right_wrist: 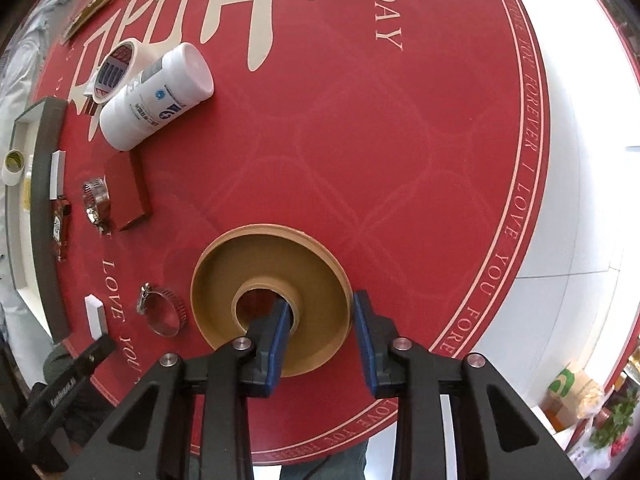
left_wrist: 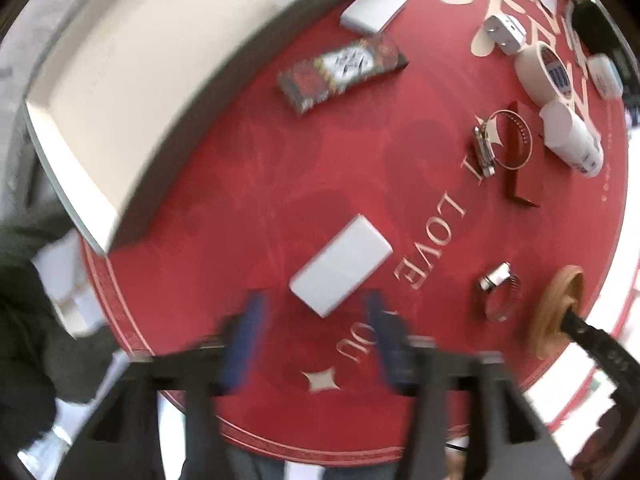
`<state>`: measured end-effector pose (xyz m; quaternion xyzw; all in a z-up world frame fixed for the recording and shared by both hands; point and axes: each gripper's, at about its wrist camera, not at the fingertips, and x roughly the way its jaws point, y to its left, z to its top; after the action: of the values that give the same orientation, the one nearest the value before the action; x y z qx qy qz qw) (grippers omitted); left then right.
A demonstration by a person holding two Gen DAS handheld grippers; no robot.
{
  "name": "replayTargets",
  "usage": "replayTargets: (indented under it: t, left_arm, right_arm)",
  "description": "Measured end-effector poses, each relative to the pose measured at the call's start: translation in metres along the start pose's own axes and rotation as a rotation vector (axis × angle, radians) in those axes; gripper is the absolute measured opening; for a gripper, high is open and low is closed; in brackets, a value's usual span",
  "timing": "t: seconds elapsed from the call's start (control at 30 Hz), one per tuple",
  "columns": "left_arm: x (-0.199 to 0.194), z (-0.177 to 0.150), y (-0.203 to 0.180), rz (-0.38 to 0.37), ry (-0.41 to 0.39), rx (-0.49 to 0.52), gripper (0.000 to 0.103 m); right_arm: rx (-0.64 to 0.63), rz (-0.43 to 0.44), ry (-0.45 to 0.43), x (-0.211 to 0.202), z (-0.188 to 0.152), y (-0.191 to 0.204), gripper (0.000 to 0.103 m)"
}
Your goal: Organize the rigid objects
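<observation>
My right gripper (right_wrist: 322, 304) is shut on a wide brown ring (right_wrist: 264, 276) lying on the red round table: one blue pad sits in its centre hole, the other outside its rim. The left wrist view shows the same ring (left_wrist: 554, 312) at the right with a black finger reaching into it. My left gripper (left_wrist: 316, 304) points down and stands open, its blurred blue pads (left_wrist: 246, 340) spread apart. A white flat box (left_wrist: 340, 266) lies just ahead of the tips, untouched. A large white tray (left_wrist: 120, 80) with grey walls lies to the upper left.
On the table lie a patterned pack (left_wrist: 344, 74), a second white box (left_wrist: 376, 6), two metal hose clamps (left_wrist: 498, 292) (left_wrist: 504, 140), a red box (left_wrist: 520, 160), a white bottle (right_wrist: 156, 96) and a tape roll (left_wrist: 544, 72). The table edge (right_wrist: 532, 184) curves along the right.
</observation>
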<state>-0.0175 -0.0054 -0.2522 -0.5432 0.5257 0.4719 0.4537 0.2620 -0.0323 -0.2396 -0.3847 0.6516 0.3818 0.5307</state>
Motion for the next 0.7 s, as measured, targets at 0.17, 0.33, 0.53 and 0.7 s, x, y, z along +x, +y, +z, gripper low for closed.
replayTargets:
  t: [0.17, 0.33, 0.53, 0.7]
  left_arm:
    - [0.003, -0.001, -0.027, 0.078, -0.084, 0.284, 0.078]
    - [0.005, -0.011, -0.036, 0.021, -0.097, 0.38, 0.032]
    - [0.001, -0.024, -0.034, -0.039, -0.053, 0.403, 0.024]
    - [-0.025, -0.02, -0.029, -0.085, -0.065, 0.391, 0.024]
  right_arm:
    - [0.003, 0.006, -0.001, -0.006, 0.002, -0.001, 0.033]
    - [0.011, 0.024, 0.0, -0.014, 0.002, -0.007, 0.033]
    - [0.034, 0.061, -0.001, -0.027, -0.004, -0.012, 0.033]
    - [0.033, 0.091, 0.003, -0.039, -0.015, -0.005, 0.033]
